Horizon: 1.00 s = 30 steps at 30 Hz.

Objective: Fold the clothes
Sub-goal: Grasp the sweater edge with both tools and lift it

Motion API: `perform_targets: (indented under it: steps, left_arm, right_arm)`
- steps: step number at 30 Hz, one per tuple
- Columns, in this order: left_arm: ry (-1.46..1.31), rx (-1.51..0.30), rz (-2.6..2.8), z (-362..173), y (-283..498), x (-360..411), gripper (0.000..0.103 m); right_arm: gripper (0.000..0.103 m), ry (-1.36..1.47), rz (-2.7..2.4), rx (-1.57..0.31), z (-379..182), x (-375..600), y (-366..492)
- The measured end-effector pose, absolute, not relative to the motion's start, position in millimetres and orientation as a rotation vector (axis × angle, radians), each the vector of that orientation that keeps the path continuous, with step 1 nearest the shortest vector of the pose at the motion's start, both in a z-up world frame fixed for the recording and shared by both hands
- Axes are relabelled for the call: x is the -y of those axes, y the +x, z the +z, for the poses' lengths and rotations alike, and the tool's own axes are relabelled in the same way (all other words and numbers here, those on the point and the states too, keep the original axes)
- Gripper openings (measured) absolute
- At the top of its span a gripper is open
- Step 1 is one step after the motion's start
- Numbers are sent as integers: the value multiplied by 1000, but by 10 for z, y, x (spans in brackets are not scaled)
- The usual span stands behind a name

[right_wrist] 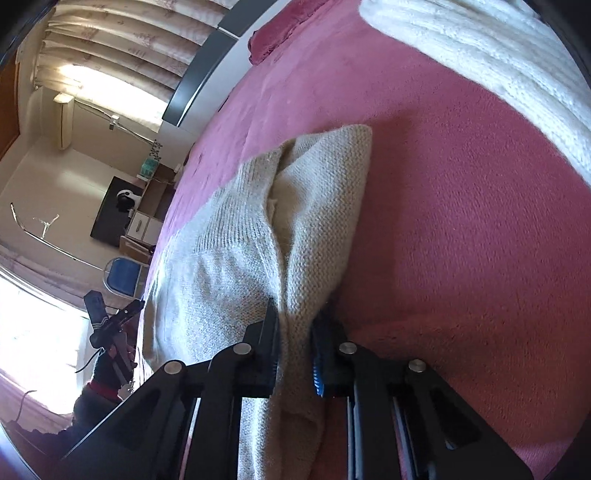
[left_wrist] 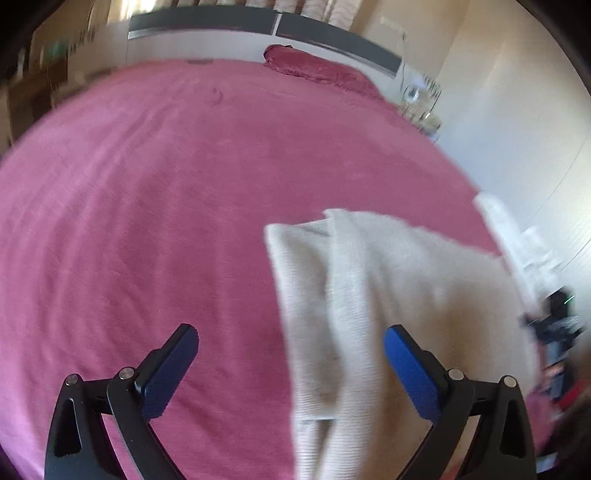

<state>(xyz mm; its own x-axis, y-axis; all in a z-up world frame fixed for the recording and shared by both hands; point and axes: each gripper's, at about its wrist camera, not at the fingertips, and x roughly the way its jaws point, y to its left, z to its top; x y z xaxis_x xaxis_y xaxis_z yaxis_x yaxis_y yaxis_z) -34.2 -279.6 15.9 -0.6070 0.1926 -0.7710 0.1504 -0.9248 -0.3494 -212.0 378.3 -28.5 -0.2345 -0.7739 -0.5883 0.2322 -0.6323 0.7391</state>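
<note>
Beige knit sweater, soft and limp (likely draping when lifted): right tongs are pinching its bunched edge, left tongs are gaping empty over the bed.

A bed covered in a plain deep pink blanket. On it lies a beige knitted sweater with a fine ribbed texture. A cream-white cable-knit garment lies farther along the bed. A darker pink pillow sits by a grey and white headboard. Each black hand-held gripper has blue pads. Pale patterned curtains hang behind.
</note>
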Motion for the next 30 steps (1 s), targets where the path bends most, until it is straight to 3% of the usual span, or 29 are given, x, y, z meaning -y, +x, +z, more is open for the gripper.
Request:
perform_targets:
  steps: [4, 9, 12, 19, 22, 25, 30]
  left_arm:
    - [-1406, 885, 2580, -84, -381, 2970, 103]
    - [-1317, 1056, 2411, -208, -403, 3050, 103]
    - [-1300, 1056, 2305, -241, -605, 2931, 103]
    - [-1426, 797, 2368, -267, -985, 2662, 99]
    - [-1494, 691, 2430, -273, -1028, 2682, 30]
    - [-1457, 851, 2380, -356, -978, 2852, 21]
    - [-1450, 762, 2440, -324, -983, 2710, 15]
  right_arm:
    - [16, 1347, -1927, 693, -309, -3949, -2096]
    - [16, 1343, -1921, 710, -370, -4167, -2079]
    - [16, 1343, -1920, 719, -383, -4165, -2081]
    - [16, 1348, -1915, 723, -393, -4197, -2096]
    - [16, 1347, -1910, 728, -387, -4189, -2112]
    - [16, 1344, -1913, 725, -388, -4189, -2116]
    - [16, 1338, -1938, 681, -372, -4187, -2109]
